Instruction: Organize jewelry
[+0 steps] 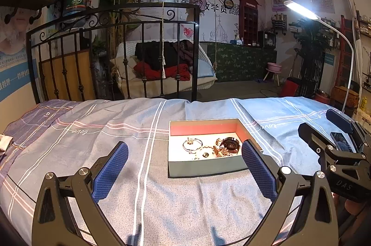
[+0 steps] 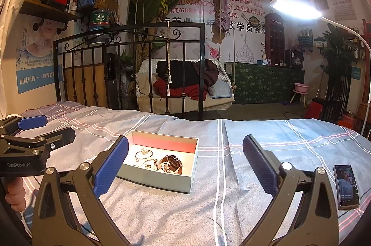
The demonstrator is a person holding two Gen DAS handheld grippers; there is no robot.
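Observation:
An open grey box (image 1: 206, 169) with a red inner wall lies on the bed; it also shows in the right wrist view (image 2: 160, 183). Inside lie a silver bangle (image 1: 192, 145) (image 2: 143, 153), a dark watch (image 1: 230, 144) (image 2: 172, 163) and several small gold pieces (image 1: 223, 151) (image 2: 165, 167). My left gripper (image 1: 185, 174) is open and empty, just short of the box, its right finger beside the box's near right corner. My right gripper (image 2: 185, 167) is open and empty, the box between its fingers but farther away. Each gripper shows in the other's view: the right (image 1: 324, 127), the left (image 2: 44, 130).
The bed has a grey-blue checked cover (image 1: 116, 130). A phone (image 2: 346, 186) with a lit screen lies on it at the right. A black iron bed frame (image 1: 116, 48) stands behind, and a white lamp (image 2: 296, 8) leans over from the right.

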